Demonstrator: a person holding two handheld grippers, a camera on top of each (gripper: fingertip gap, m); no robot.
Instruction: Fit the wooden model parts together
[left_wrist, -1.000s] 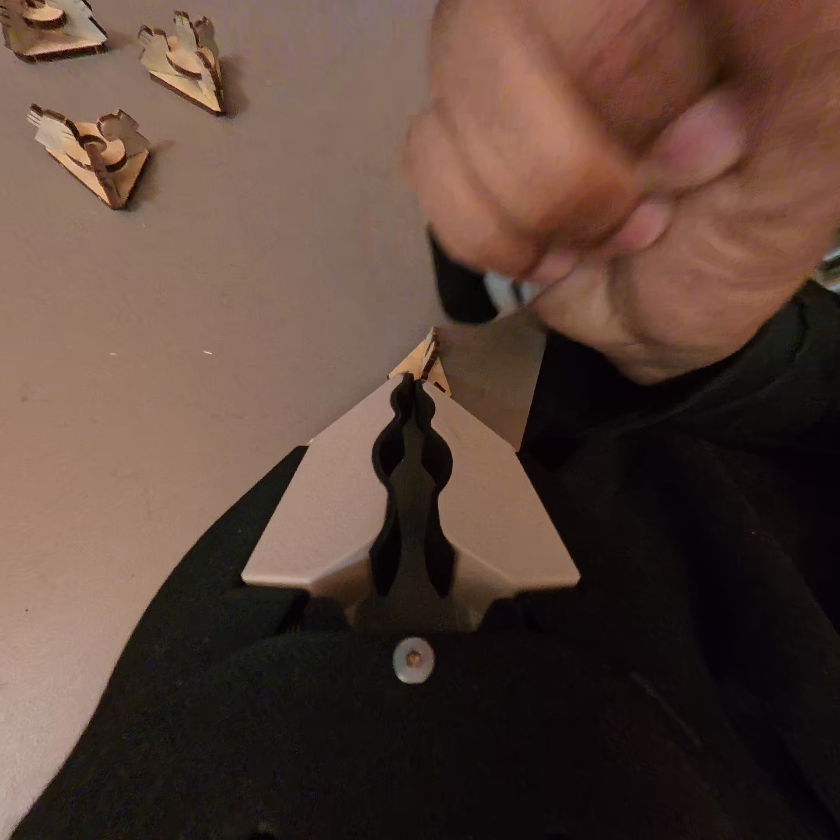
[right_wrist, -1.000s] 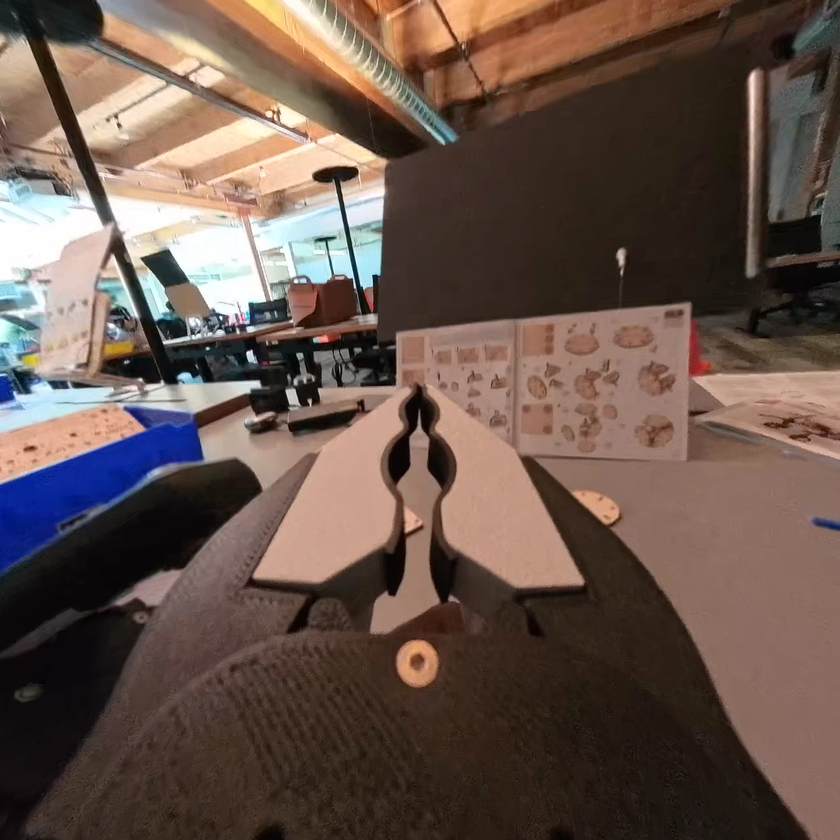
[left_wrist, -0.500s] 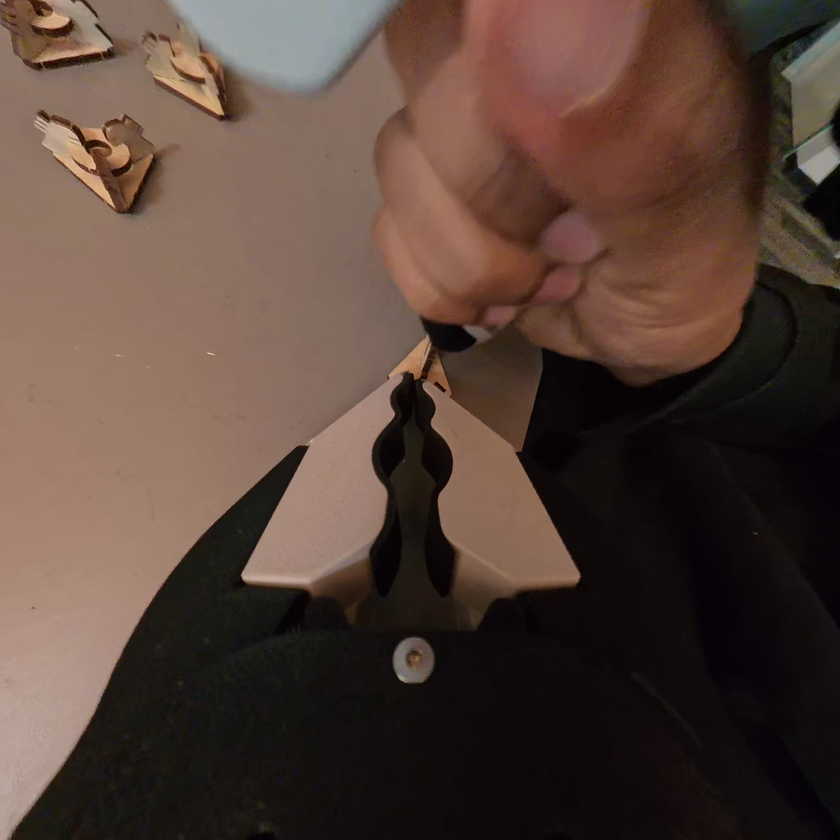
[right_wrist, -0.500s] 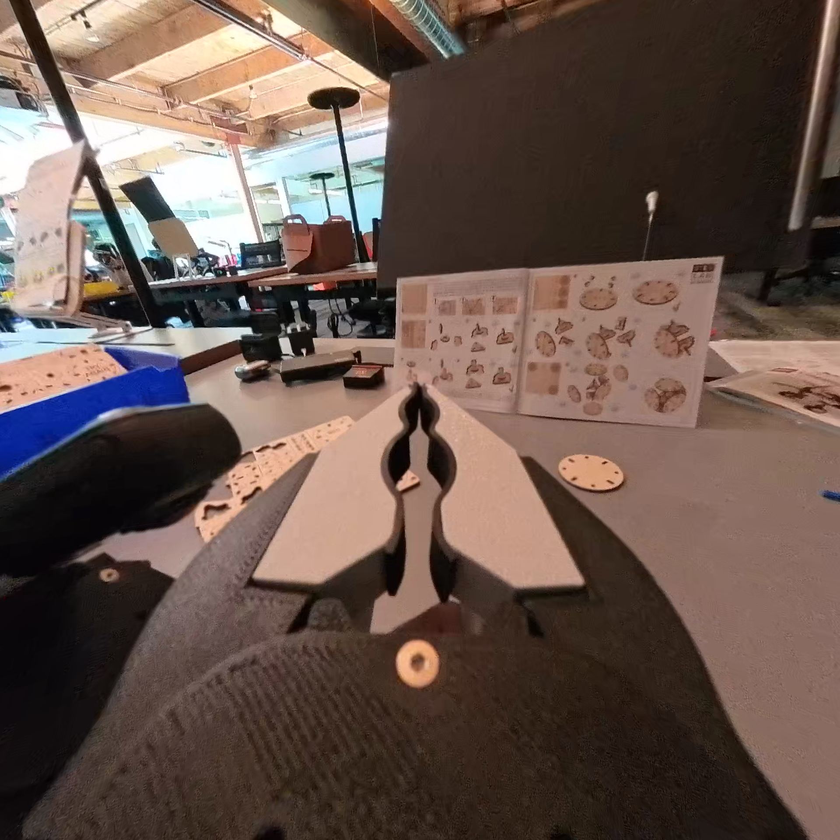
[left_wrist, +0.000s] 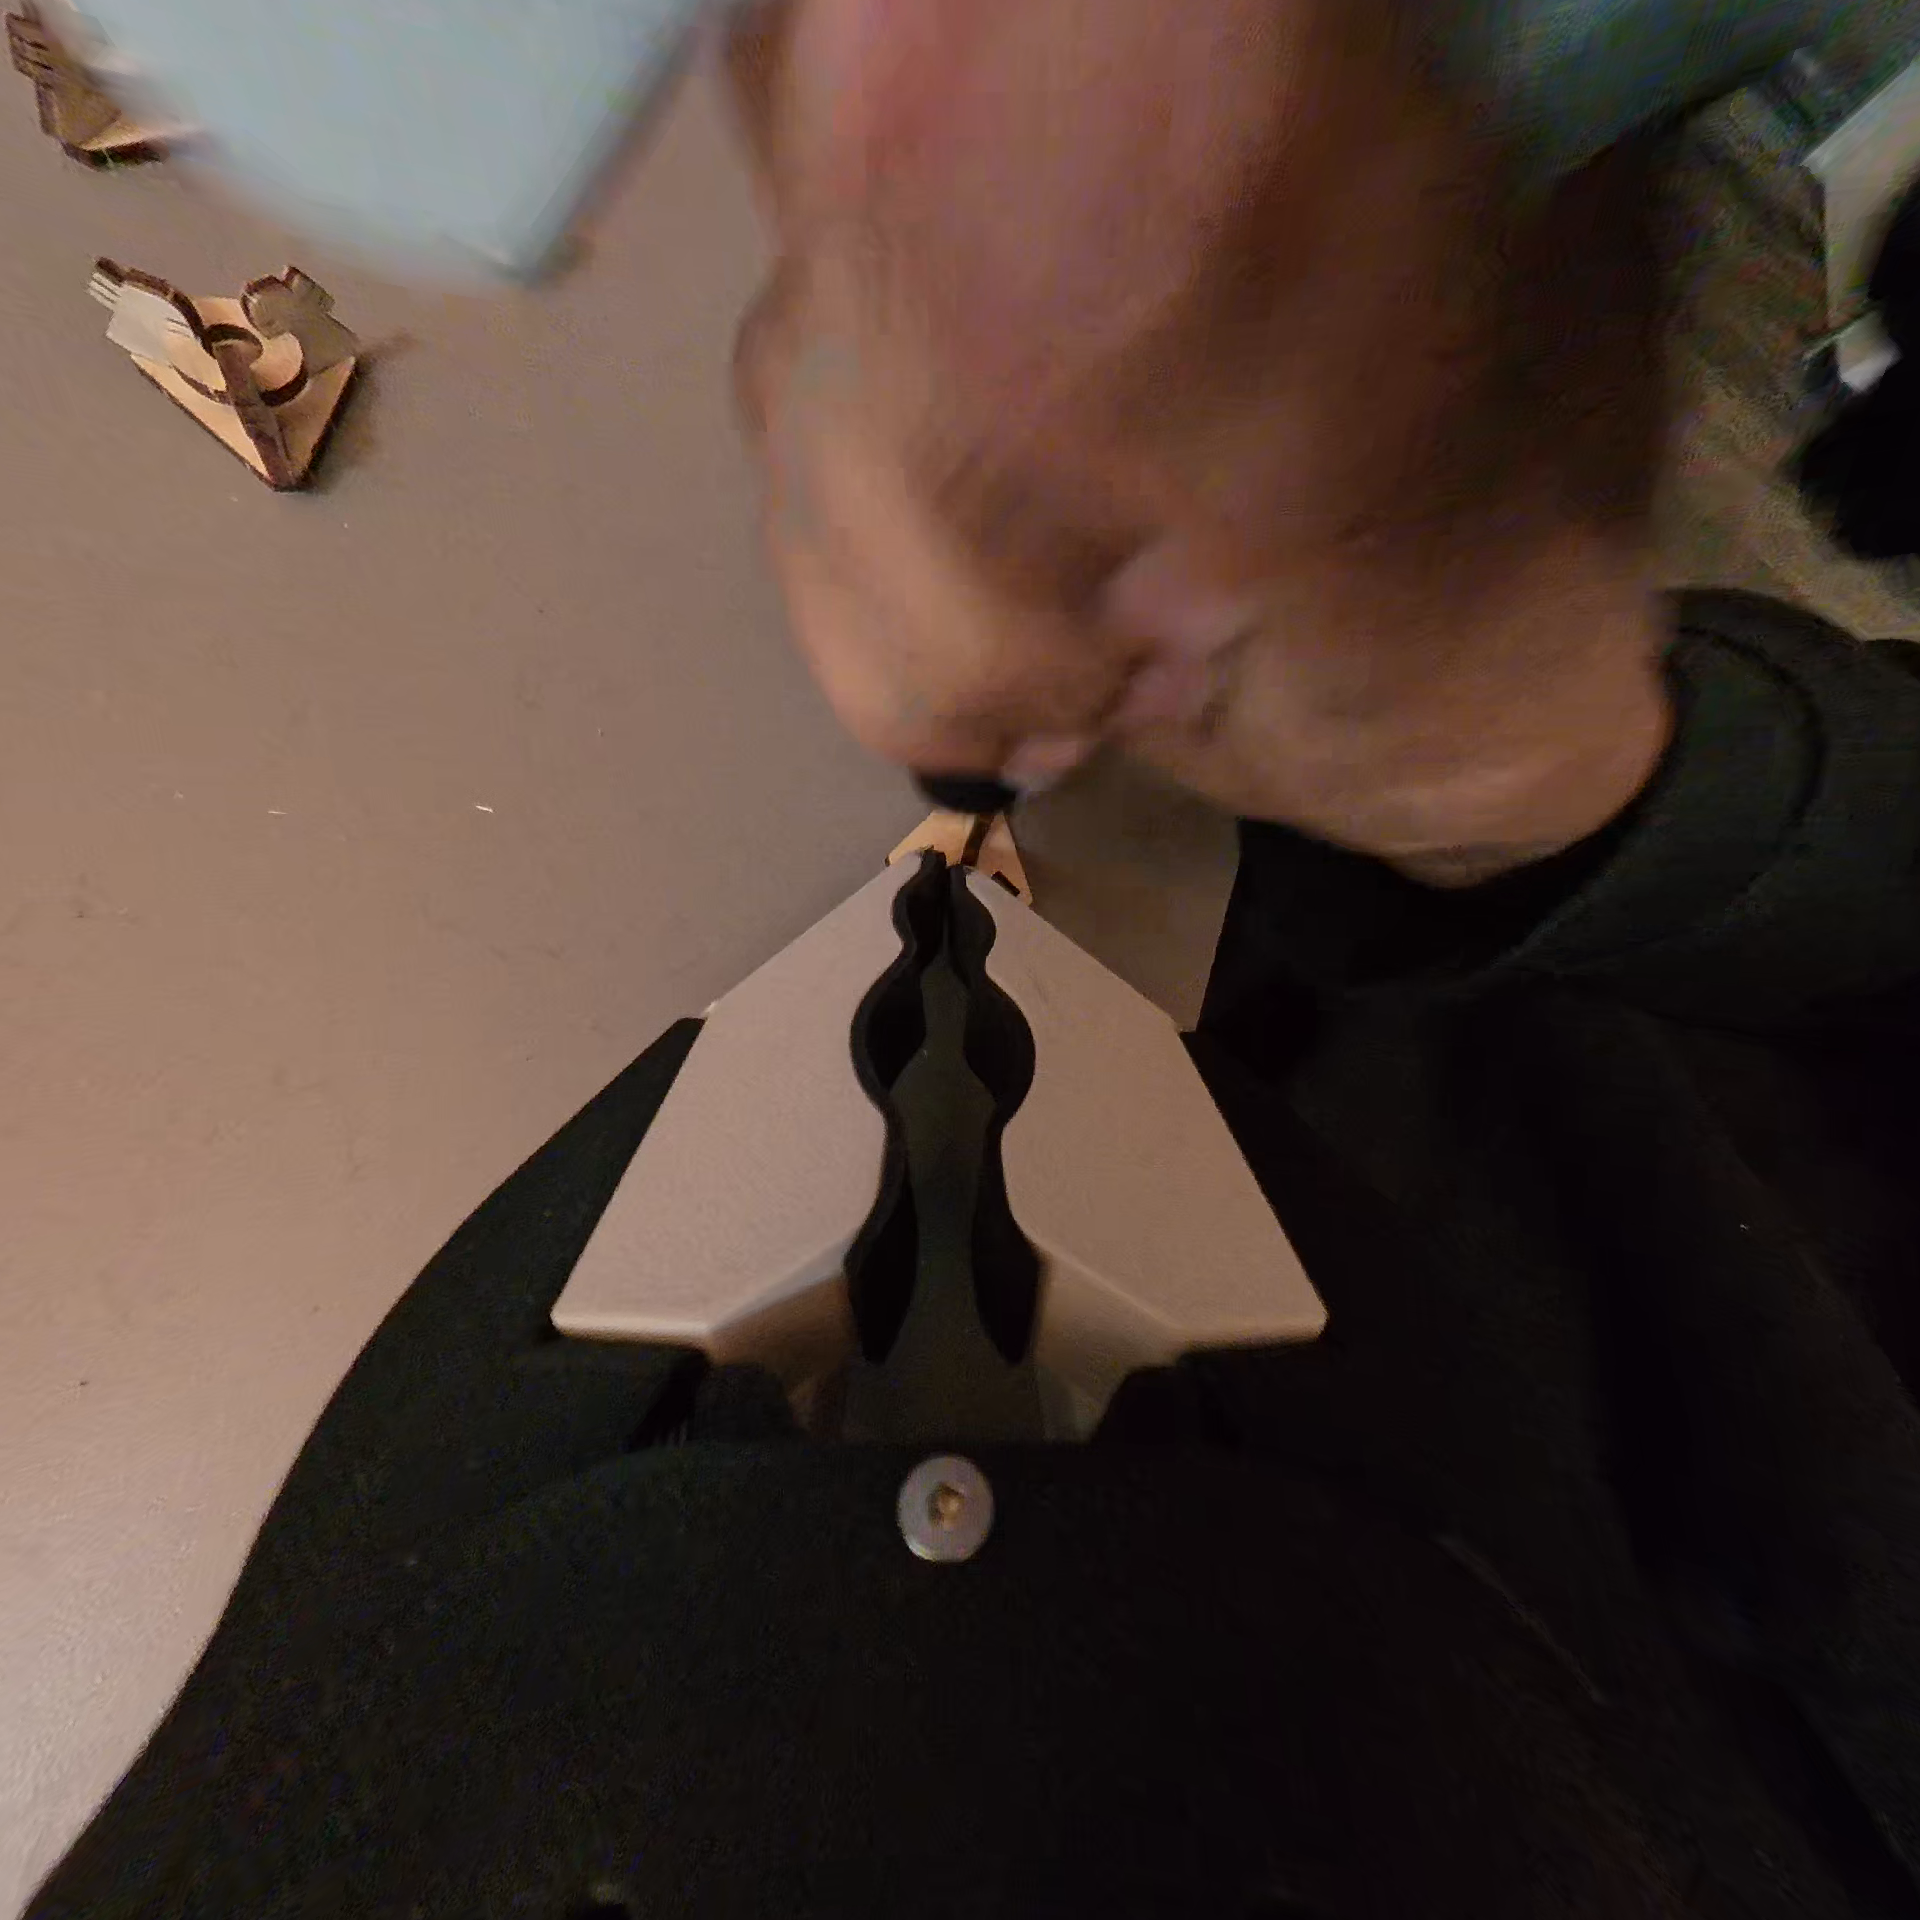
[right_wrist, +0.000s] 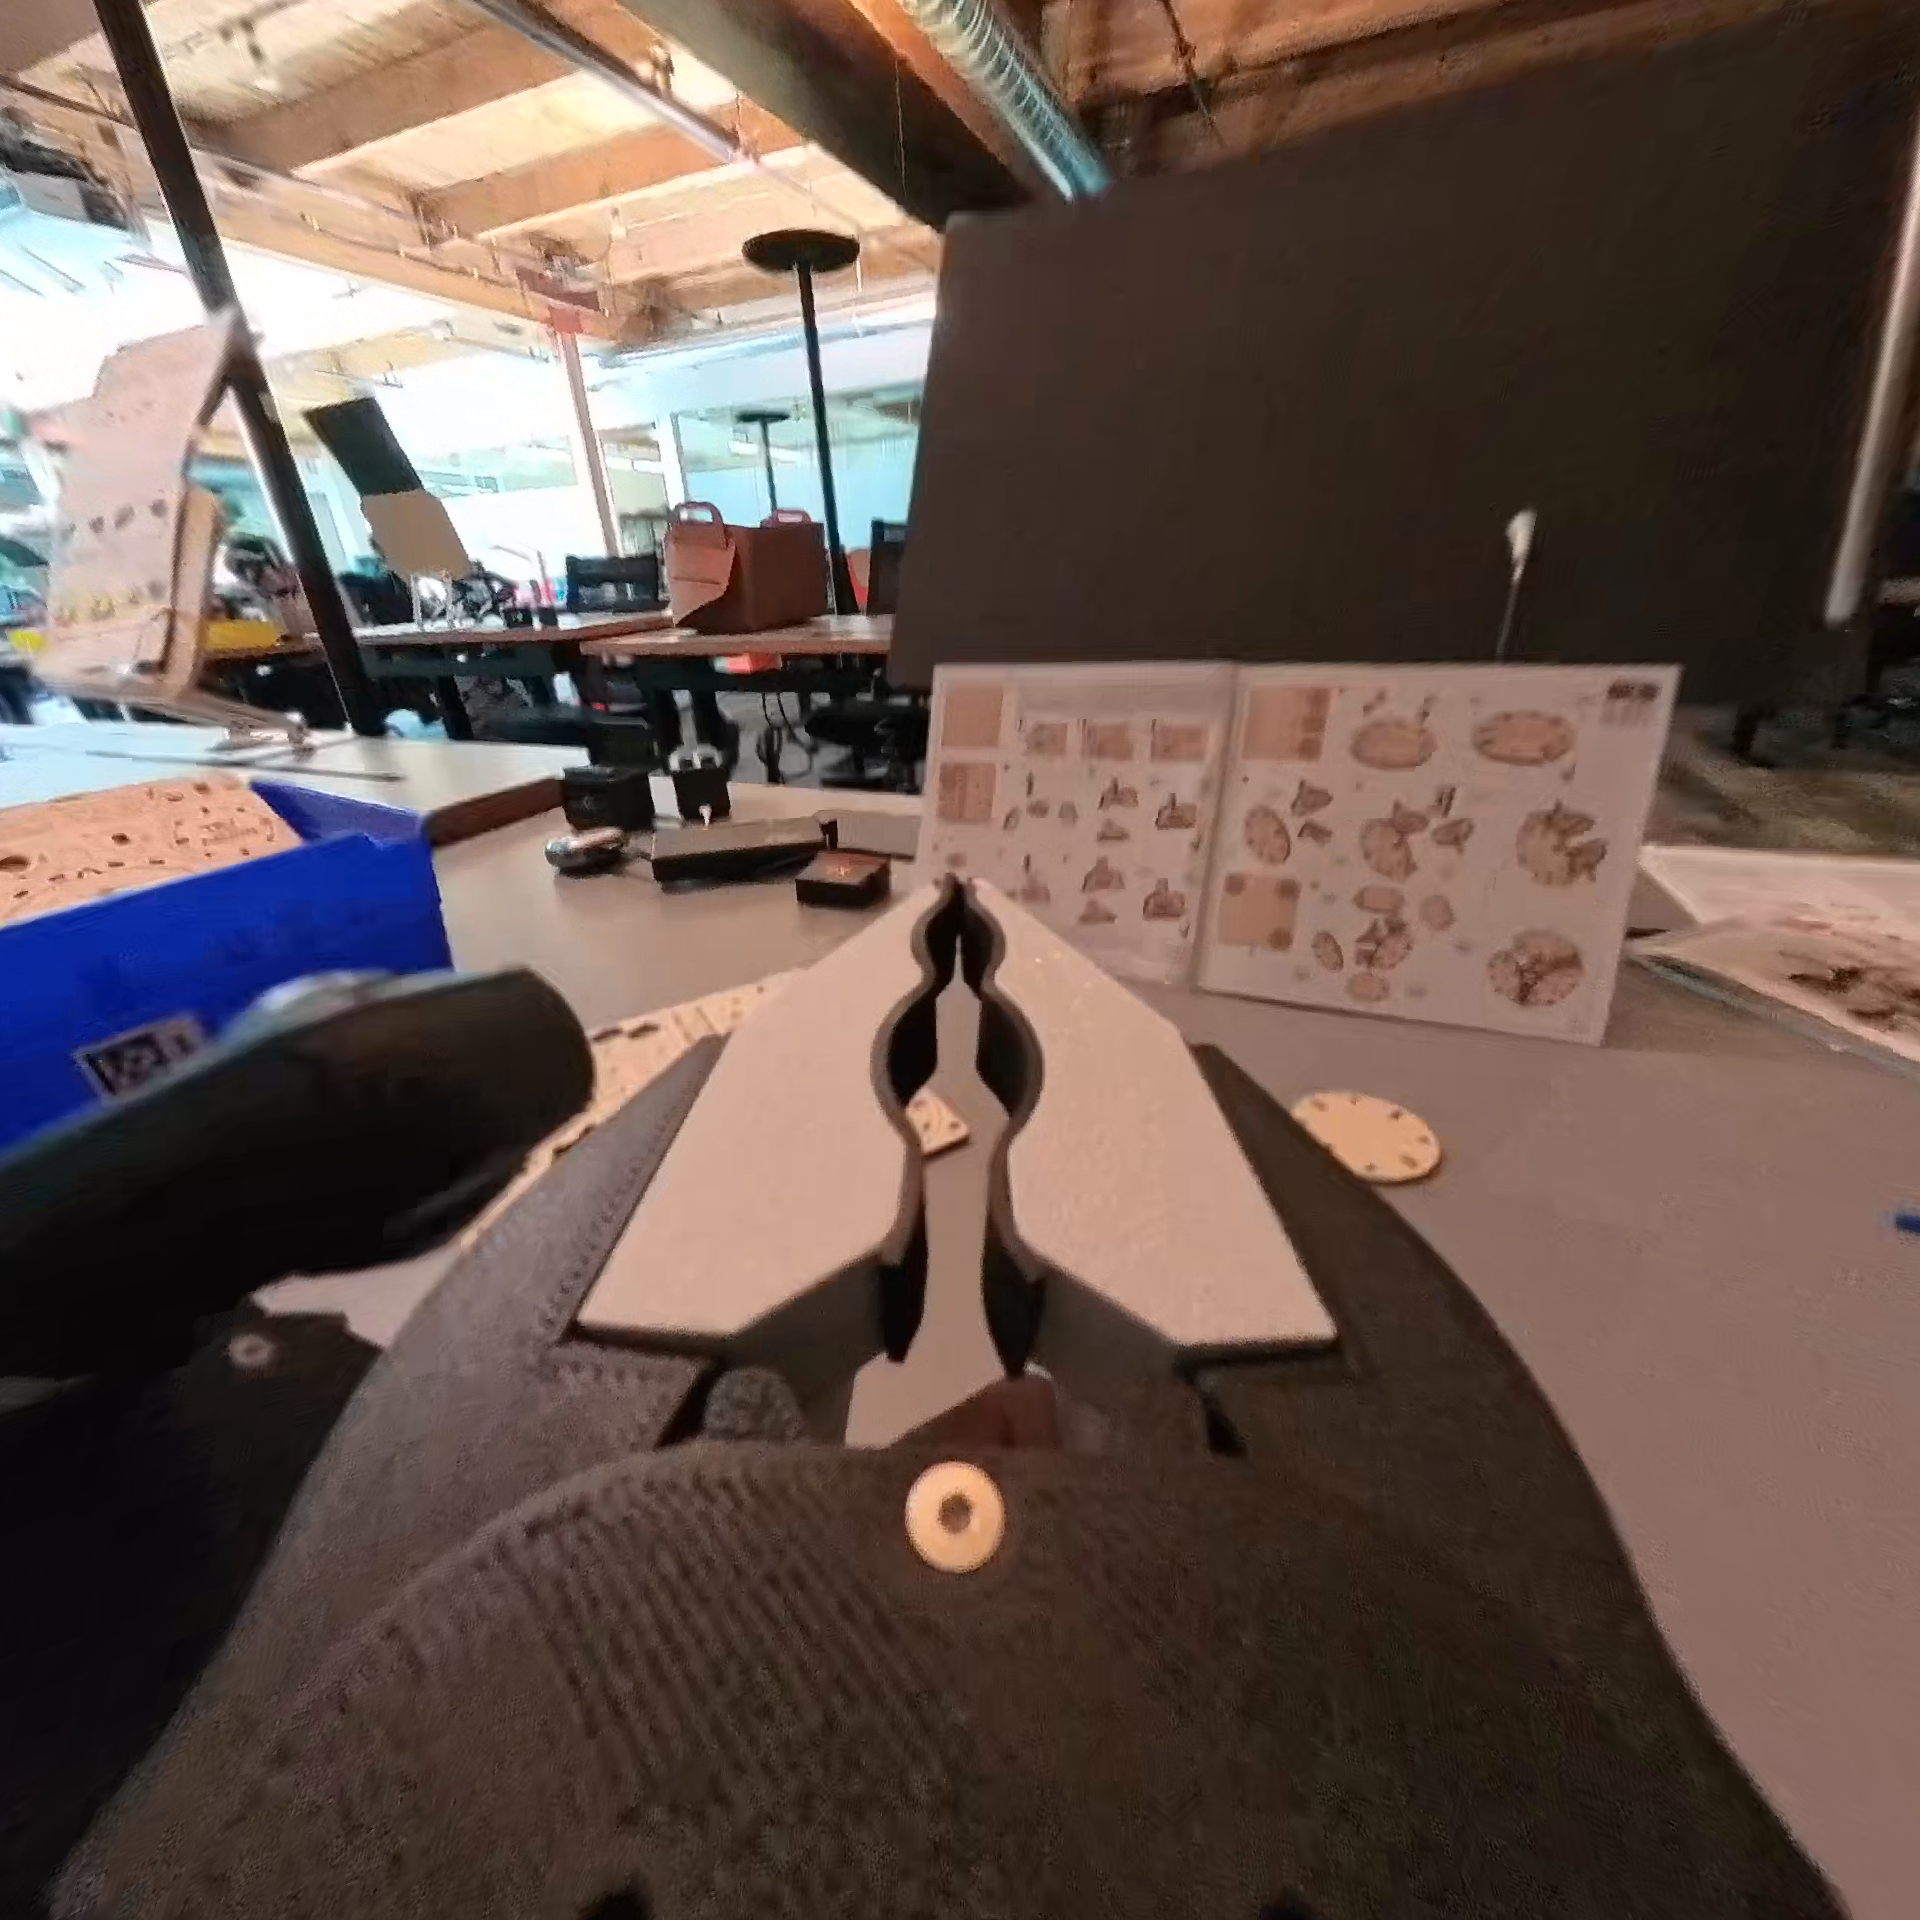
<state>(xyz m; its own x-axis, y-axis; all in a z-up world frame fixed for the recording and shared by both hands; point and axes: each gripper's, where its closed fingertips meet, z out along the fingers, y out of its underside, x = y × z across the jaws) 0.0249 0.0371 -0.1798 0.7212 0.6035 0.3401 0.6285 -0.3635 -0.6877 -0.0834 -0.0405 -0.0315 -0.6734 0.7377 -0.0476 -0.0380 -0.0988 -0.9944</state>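
Fingers (right_wrist: 914, 987) beside sheet-filled blue bin (right_wrist: 208, 935)

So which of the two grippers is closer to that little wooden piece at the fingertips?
Left. The left gripper has the wooden piece right at its closed fingertips. The right gripper, shut, points across the table toward a booklet.

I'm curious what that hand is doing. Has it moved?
Yes. The hand has come lower and nearer, down toward the wooden piece at the left claw's tips, which stayed put in the view.
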